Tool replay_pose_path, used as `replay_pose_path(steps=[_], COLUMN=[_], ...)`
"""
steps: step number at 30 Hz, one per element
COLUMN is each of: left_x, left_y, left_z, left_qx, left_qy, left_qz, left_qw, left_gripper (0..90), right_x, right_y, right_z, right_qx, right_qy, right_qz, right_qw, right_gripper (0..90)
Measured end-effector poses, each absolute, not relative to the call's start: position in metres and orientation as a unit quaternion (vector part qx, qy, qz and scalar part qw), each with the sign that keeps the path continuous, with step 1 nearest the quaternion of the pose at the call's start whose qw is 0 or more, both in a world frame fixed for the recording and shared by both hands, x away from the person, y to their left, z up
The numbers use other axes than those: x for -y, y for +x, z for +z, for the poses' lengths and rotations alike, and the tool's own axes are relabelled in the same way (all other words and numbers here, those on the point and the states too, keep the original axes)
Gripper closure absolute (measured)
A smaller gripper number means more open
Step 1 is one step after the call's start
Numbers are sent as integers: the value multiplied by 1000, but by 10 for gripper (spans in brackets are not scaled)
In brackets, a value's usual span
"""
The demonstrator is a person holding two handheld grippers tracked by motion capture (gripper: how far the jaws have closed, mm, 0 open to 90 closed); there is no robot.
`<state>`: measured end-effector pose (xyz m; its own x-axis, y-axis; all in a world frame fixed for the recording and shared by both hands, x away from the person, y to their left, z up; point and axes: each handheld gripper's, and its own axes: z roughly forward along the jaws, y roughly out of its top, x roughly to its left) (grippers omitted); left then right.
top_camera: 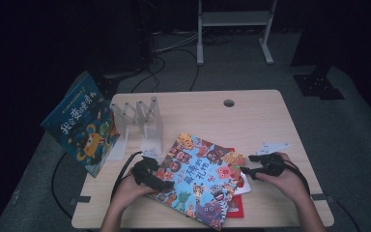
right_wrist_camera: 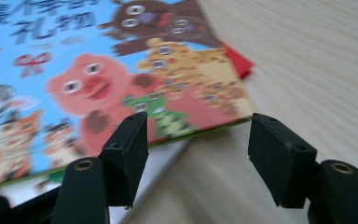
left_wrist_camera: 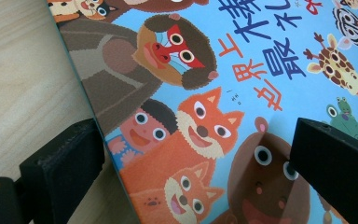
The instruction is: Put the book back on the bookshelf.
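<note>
A picture book [top_camera: 200, 181] with cartoon animals on a light-blue cover lies tilted on the wooden table [top_camera: 256, 121], over a red book [top_camera: 235, 211] and a white one [top_camera: 244, 186]. My left gripper [top_camera: 167, 185] sits at the book's left edge. In the left gripper view its jaws stand wide apart [left_wrist_camera: 196, 135], one beside the cover [left_wrist_camera: 242, 93] over the table, the other above it, neither pressing. My right gripper [top_camera: 247, 164] is at the book's right edge. Its jaws [right_wrist_camera: 198, 121] stand apart just short of the cover's corner [right_wrist_camera: 121, 88], with nothing clamped.
A clear zigzag book stand [top_camera: 142, 121] stands at the table's back left. Another blue picture book [top_camera: 79, 125] leans off the left edge. A cable hole [top_camera: 229, 103] sits in the back of the tabletop. Cables and a white frame [top_camera: 234, 19] lie beyond.
</note>
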<state>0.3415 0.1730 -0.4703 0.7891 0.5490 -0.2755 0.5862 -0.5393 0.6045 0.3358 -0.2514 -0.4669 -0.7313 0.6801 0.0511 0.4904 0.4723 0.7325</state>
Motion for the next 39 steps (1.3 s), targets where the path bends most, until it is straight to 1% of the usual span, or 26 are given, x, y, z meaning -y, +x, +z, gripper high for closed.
replay_pose_path(steps=[6, 12, 18, 29, 39], left_x=[-173, -173, -177, -195, -193], left_y=[341, 342, 345, 351, 354], left_z=[-470, -470, -471, -476, -474], left_qx=[-324, -322, -329, -351, -356], left_qy=[878, 878, 873, 863, 863], left_qz=[-25, -27, -29, -43, -53], left_qw=[352, 352, 358, 362, 354], left_gripper=[24, 24, 23, 0, 0], right_x=[241, 231, 226, 203, 198], right_y=[307, 294, 296, 298, 298], right_z=[-466, -474, -477, -478, -477], right_qx=[-865, -879, -880, -879, -880], right_qy=[297, 264, 252, 249, 254], right_qz=[391, 386, 394, 398, 392], right_qw=[104, 92, 80, 88, 90], right_gripper=[355, 333, 307, 305, 300])
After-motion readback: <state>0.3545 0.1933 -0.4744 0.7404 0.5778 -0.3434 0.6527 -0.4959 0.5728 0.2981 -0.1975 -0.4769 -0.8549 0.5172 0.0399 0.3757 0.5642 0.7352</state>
